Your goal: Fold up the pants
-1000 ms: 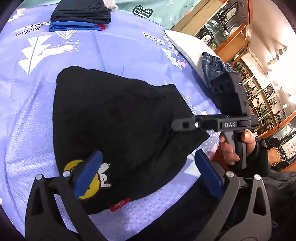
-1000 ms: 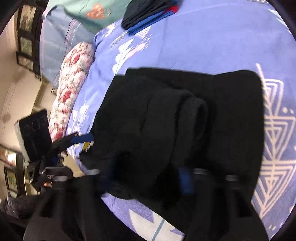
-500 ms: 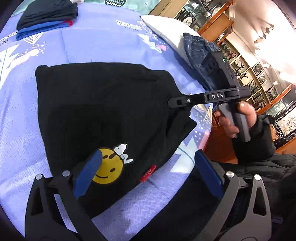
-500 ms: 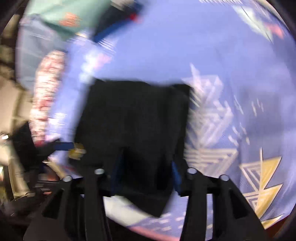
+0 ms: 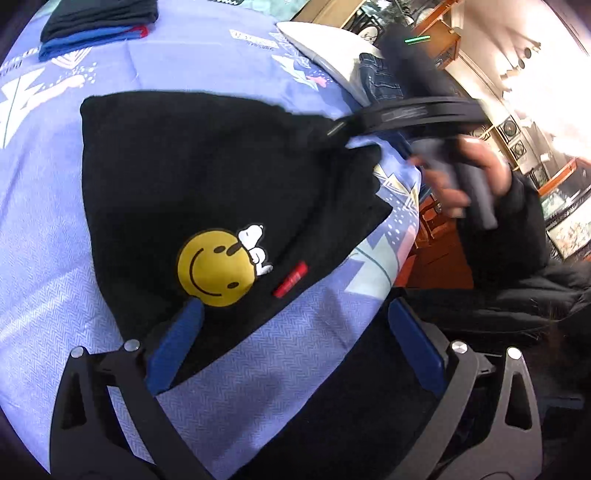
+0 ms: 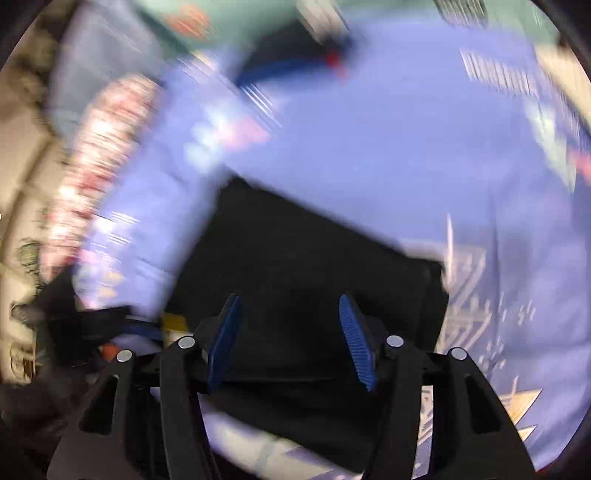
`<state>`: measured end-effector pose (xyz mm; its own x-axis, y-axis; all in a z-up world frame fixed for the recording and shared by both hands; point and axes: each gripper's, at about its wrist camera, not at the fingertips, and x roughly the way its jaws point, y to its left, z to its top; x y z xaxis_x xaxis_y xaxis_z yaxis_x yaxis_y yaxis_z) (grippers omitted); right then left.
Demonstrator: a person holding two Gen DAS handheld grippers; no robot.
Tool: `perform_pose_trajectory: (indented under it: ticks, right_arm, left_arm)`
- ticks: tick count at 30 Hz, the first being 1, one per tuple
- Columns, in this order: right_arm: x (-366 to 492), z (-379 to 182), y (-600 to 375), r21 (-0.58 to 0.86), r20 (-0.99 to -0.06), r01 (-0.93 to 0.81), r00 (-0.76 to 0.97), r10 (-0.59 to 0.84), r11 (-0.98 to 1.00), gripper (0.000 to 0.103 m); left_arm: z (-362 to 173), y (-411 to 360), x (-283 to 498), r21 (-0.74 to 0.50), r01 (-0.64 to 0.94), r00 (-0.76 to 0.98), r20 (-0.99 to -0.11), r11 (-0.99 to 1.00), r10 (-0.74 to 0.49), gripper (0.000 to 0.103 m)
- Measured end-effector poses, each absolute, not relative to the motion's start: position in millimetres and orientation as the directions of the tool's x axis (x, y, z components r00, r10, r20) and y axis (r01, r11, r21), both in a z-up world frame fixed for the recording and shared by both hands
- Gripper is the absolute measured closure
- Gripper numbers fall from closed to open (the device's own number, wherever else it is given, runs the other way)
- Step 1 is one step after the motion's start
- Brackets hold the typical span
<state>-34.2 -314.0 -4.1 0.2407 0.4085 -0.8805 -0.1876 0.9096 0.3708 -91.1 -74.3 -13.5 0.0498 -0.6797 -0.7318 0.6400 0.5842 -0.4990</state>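
Observation:
Black pants (image 5: pixel 203 177) lie folded flat on the lilac bed sheet (image 5: pixel 184 59), with a yellow smiley print (image 5: pixel 214 267) and a small red tag near their front edge. My left gripper (image 5: pixel 293 306) stands open and wide above that front edge, its left pad over the cloth and nothing between the pads. My right gripper (image 6: pixel 289 301) hovers over the pants (image 6: pixel 314 258) with its blue pads apart and no cloth pinched between them. In the left wrist view the same right gripper (image 5: pixel 334 130) shows blurred at the pants' far right corner, held by a hand (image 5: pixel 465 173).
A stack of folded clothes (image 5: pixel 96 22) sits at the back of the bed. A white pillow (image 5: pixel 325 44) and folded jeans (image 5: pixel 380 77) lie at the right. A floral pillow (image 6: pixel 103 147) lines the left side in the right wrist view. The bed edge drops off near the person's dark sleeve (image 5: pixel 517 229).
The raised fold under the right gripper a second ago now lies flat, and that gripper has swung fast across the pants. The left gripper has drawn back, leaving the smiley print uncovered.

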Motion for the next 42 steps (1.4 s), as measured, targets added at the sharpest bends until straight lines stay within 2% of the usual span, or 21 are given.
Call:
perform_pose_trajectory:
  ticks: [1, 3, 5, 7, 10, 13, 16, 18, 20, 22, 23, 24, 26, 28, 31, 35, 39, 42]
  right_arm:
    - [-25.4, -19.5, -316.5, 0.406, -0.884, -0.143, 0.188, 0.427, 0.903, 0.058]
    - [-19.1, -8.9, -318.1, 0.398, -0.892, -0.119, 0.185, 0.414, 0.91, 0.057]
    - [-18.3, 24.8, -302.2, 0.385, -0.87, -0.193, 0.25, 0.425, 0.902, 0.056]
    - [-16.1, 62.0, -270.3, 0.413, -0.811, -0.323, 0.295, 0.506, 0.851, 0.056]
    - [-1.9, 70.1, -220.7, 0.47, -0.753, -0.424, 0.265, 0.602, 0.774, 0.056]
    - [27.3, 37.9, -181.6, 0.509, -0.764, -0.413, 0.187, 0.617, 0.755, 0.056]
    - [53.2, -45.5, -172.0, 0.479, -0.856, -0.282, 0.058, 0.513, 0.831, 0.058]
    - [51.6, -43.2, -182.3, 0.523, -0.822, -0.278, 0.086, 0.563, 0.806, 0.058]
    - [40.4, -19.5, -203.0, 0.564, -0.775, -0.283, 0.143, 0.616, 0.775, 0.055]
    - [19.1, 21.0, -238.4, 0.571, -0.721, -0.321, 0.243, 0.649, 0.755, 0.044]
    - [9.2, 35.0, -257.8, 0.545, -0.72, -0.321, 0.294, 0.629, 0.774, 0.037]
    - [-1.2, 48.8, -283.1, 0.509, -0.725, -0.306, 0.352, 0.592, 0.804, 0.022]
    - [-24.9, 61.2, -334.5, 0.457, -0.735, -0.235, 0.443, 0.513, 0.858, 0.001]
    - [-39.2, 51.2, -382.5, 0.441, -0.772, -0.131, 0.449, 0.45, 0.888, 0.001]
    - [-54.9, 10.5, -428.4, 0.5, -0.796, -0.002, 0.394, 0.46, 0.866, 0.001]
    - [-63.4, -30.2, -442.0, 0.607, -0.755, 0.036, 0.337, 0.562, 0.794, 0.001]
    - [-63.8, -44.4, -425.8, 0.607, -0.751, -0.003, 0.327, 0.574, 0.795, 0.001]
    - [-62.4, -38.6, -422.2, 0.616, -0.74, -0.027, 0.323, 0.59, 0.788, 0.001]
  left_arm:
    - [-13.1, -75.4, -91.6, -0.496, 0.643, 0.05, -0.733, 0.583, -0.679, 0.002]
    - [-12.4, -76.2, -93.2, -0.488, 0.653, 0.055, -0.732, 0.58, -0.679, 0.002]
    - [-11.9, -78.9, -94.4, -0.473, 0.661, 0.063, -0.739, 0.583, -0.671, 0.002]
    - [-12.6, -81.8, -96.0, -0.459, 0.667, 0.068, -0.746, 0.586, -0.662, 0.002]
    - [-13.3, -84.0, -98.5, -0.438, 0.674, 0.079, -0.758, 0.595, -0.648, 0.002]
    - [-13.3, -90.1, -103.8, -0.394, 0.692, 0.101, -0.777, 0.605, -0.622, 0.002]
    - [-14.6, -91.7, -104.4, -0.37, 0.704, 0.11, -0.786, 0.606, -0.608, 0.002]
    - [-11.9, -88.5, -103.6, -0.382, 0.708, 0.111, -0.771, 0.594, -0.627, 0.002]
    - [-3.2, -82.3, -99.2, -0.389, 0.706, 0.13, -0.75, 0.591, -0.649, 0.002]
    - [11.6, -68.9, -93.0, -0.413, 0.702, 0.153, -0.708, 0.58, -0.69, 0.002]
    - [17.2, -61.9, -89.3, -0.425, 0.697, 0.164, -0.69, 0.578, -0.705, 0.002]
    - [23.2, -50.4, -81.9, -0.445, 0.681, 0.18, -0.669, 0.582, -0.722, 0.002]
    - [22.7, -32.6, -63.3, -0.487, 0.63, 0.192, -0.657, 0.605, -0.729, 0.002]
    - [6.0, -15.8, -35.6, -0.545, 0.529, 0.177, -0.678, 0.65, -0.713, 0.002]
    - [-20.1, -12.6, -7.9, -0.599, 0.427, 0.124, -0.703, 0.677, -0.7, 0.002]
    - [-31.2, -31.5, 4.7, -0.505, 0.425, 0.162, -0.774, 0.752, -0.612, 0.002]
    - [-33.0, -60.5, 3.8, -0.403, 0.452, 0.212, -0.818, 0.796, -0.534, 0.002]
    - [-36.9, -70.1, 2.3, -0.374, 0.47, 0.215, -0.83, 0.8, -0.515, 0.002]
